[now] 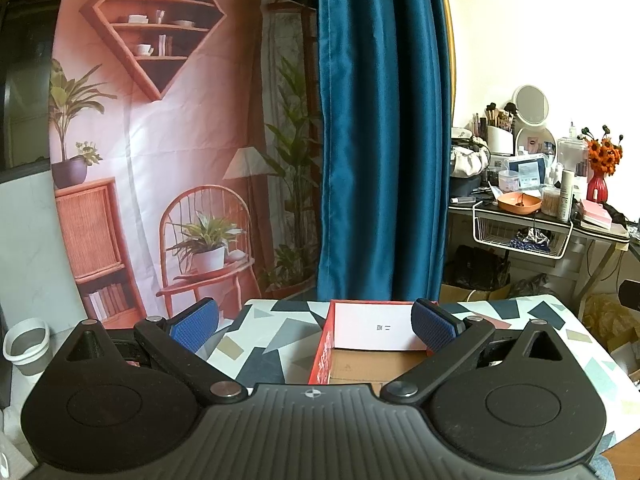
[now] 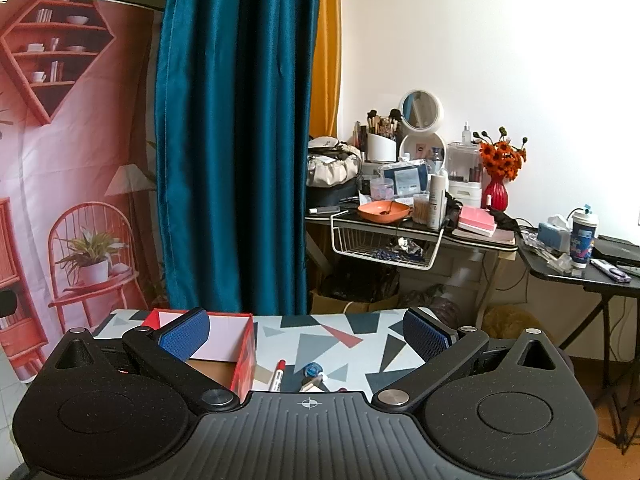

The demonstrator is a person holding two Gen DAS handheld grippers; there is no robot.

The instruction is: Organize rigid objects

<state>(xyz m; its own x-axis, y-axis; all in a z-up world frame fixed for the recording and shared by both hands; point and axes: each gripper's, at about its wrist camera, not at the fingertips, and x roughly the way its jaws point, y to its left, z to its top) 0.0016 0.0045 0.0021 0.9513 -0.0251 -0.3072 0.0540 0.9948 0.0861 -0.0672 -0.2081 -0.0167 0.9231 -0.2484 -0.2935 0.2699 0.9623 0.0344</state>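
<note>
Right gripper [image 2: 306, 334]: the jaws are spread wide and nothing is held or touched between them. Left gripper [image 1: 316, 326]: the jaws are likewise spread wide and empty, held above the near part of the red box [image 1: 326, 354].

The loose items are seen at the lower edge of the right wrist view, lying on the patterned tabletop [image 2: 320, 332] just beside the box's right wall: a red-capped marker [image 2: 277, 374], a small blue-and-white round item [image 2: 311, 369] and a pale item [image 2: 314, 383] that is partly hidden by the gripper body. The box interior shows bare cardboard and a white inner wall; no contents are visible.

Judgement: the step in hand is taken to be a first pick by the right gripper. It is advised that the marker be approached from above, the jaws set across its barrel, closed at mid-length, and the neighbouring items left undisturbed.
</note>
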